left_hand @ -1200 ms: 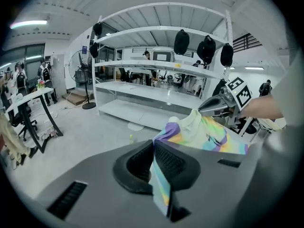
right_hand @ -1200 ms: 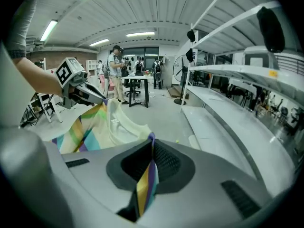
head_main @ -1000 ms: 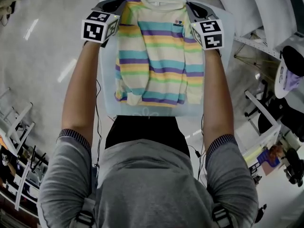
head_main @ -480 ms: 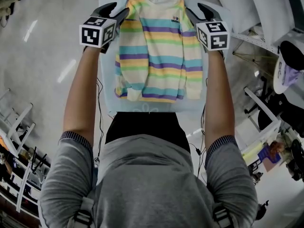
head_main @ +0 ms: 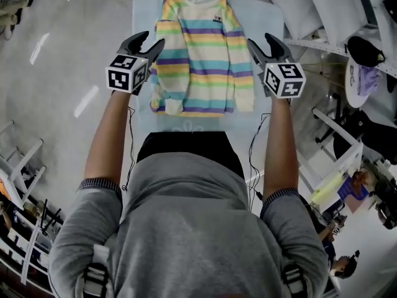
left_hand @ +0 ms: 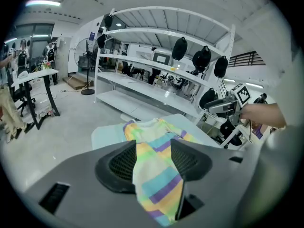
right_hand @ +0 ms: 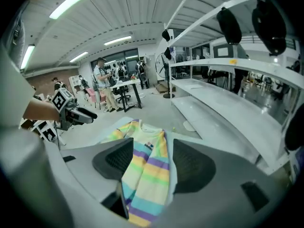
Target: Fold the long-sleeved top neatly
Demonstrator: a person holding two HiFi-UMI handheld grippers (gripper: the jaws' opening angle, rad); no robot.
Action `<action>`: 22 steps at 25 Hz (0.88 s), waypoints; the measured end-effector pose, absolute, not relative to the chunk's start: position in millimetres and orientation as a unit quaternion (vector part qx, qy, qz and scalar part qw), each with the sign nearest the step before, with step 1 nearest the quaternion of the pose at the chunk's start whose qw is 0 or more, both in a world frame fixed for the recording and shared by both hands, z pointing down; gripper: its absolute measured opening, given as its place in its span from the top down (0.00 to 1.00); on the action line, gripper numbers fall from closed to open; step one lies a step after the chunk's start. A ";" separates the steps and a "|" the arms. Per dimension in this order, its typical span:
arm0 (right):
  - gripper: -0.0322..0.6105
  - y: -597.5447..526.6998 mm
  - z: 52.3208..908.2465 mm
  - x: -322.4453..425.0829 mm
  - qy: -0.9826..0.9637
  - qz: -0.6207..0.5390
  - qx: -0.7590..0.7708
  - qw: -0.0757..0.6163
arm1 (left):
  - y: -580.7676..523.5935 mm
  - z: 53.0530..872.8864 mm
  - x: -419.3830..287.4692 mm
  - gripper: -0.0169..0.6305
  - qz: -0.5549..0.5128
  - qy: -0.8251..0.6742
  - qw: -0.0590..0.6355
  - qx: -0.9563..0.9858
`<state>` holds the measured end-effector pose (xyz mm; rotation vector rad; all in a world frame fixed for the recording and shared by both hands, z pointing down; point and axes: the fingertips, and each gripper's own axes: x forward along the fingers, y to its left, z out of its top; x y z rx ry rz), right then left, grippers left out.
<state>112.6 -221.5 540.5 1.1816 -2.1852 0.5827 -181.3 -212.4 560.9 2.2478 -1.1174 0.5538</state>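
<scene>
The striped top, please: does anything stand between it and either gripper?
Nothing visible does. The left gripper and right gripper, jaws just opening and gripping nothing, hang above either side of the striped top, which lies flat on the table.

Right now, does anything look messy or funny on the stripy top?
Nearly nothing. The stripy top lies flat and straight on the table with both sleeves folded in. Only the sleeve cuff at its near left corner looks a little bunched over the hem.

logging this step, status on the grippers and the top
Left gripper and right gripper open, jaws just opened, nothing held. Striped top flat on table, sleeves folded in. Nothing in the way.
</scene>
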 end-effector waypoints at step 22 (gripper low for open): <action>0.56 8.6 613.4 108.8 -0.830 0.277 0.352 0.331 | 21.2 639.5 -198.9 0.60 0.296 -0.463 0.332 0.767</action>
